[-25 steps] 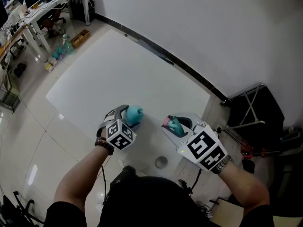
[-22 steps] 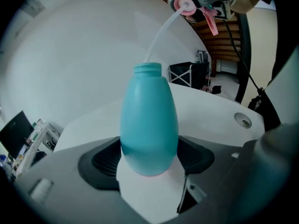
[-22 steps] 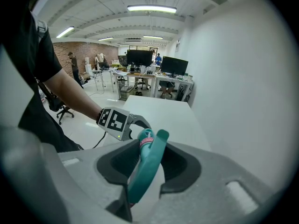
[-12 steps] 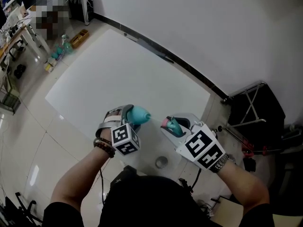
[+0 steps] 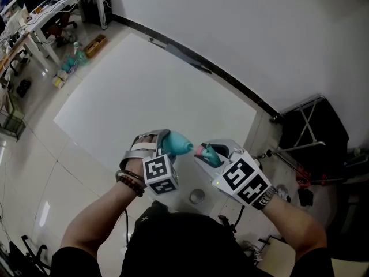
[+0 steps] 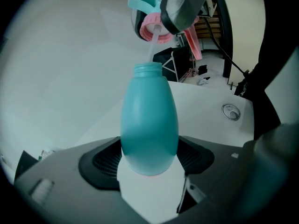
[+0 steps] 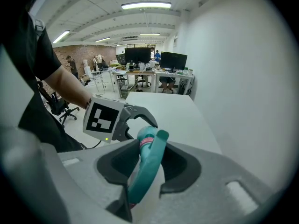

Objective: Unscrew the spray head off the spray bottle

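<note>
In the head view my left gripper (image 5: 168,141) is shut on a teal spray bottle (image 5: 176,143) and holds it off the white table (image 5: 144,91), its neck turned right. The left gripper view shows the bottle (image 6: 149,120) between the jaws with an open, bare neck. My right gripper (image 5: 211,154) is shut on the spray head (image 5: 207,152), teal with a pink collar. The spray head (image 6: 154,27) hangs just above the neck, and its clear dip tube (image 6: 153,48) runs down into the opening. In the right gripper view the trigger (image 7: 147,162) lies between the jaws.
A round metal grommet (image 5: 196,197) sits in the table near its front edge, below the grippers. A black metal rack (image 5: 311,131) stands to the right by the white wall. Desks with clutter (image 5: 52,10) fill the far left of the room.
My left gripper has carried the bottle up and to the right, closer to the spray head, and has rolled. The right gripper has stayed in place.
</note>
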The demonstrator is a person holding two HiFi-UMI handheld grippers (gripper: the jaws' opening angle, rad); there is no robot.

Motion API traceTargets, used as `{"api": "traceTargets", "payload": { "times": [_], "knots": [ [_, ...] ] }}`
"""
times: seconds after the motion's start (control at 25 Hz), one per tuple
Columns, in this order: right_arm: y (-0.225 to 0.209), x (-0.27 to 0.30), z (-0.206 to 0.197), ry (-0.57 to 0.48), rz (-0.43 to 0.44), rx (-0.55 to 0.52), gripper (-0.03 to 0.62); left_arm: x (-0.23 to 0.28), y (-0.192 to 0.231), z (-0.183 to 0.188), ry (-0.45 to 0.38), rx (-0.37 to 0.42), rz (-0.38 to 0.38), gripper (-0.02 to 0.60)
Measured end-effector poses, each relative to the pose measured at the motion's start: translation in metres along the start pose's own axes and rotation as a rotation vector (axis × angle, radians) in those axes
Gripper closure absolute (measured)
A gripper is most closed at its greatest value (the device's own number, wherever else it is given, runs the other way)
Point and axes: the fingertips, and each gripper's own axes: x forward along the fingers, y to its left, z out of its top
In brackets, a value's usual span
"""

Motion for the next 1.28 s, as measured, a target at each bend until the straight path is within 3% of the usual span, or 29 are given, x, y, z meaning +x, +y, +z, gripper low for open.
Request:
{"api": "traceTargets", "payload": {
  "times": [0.28, 0.52, 0.8, 1.28],
  "knots": [
    [0.000, 0.003, -0.006, 0.009, 0.011, 0.021, 0.470, -0.008, -0.002, 0.009, 0.044, 0.089, 0.008, 0.187],
    [0.002, 0.004, -0.007, 0.021, 0.009, -0.008, 0.470, -0.010, -0.005, 0.012, 0.068, 0.115, 0.003, 0.189],
    [0.007, 0.004, -0.009, 0.073, -0.044, -0.269, 0.470, -0.013, -0.009, 0.013, 0.075, 0.128, -0.045, 0.189],
    [0.027, -0.003, -0.013, 0.095, -0.057, -0.758, 0.470, -0.022, -0.022, 0.012, 0.087, 0.138, -0.154, 0.189]
  ]
}}
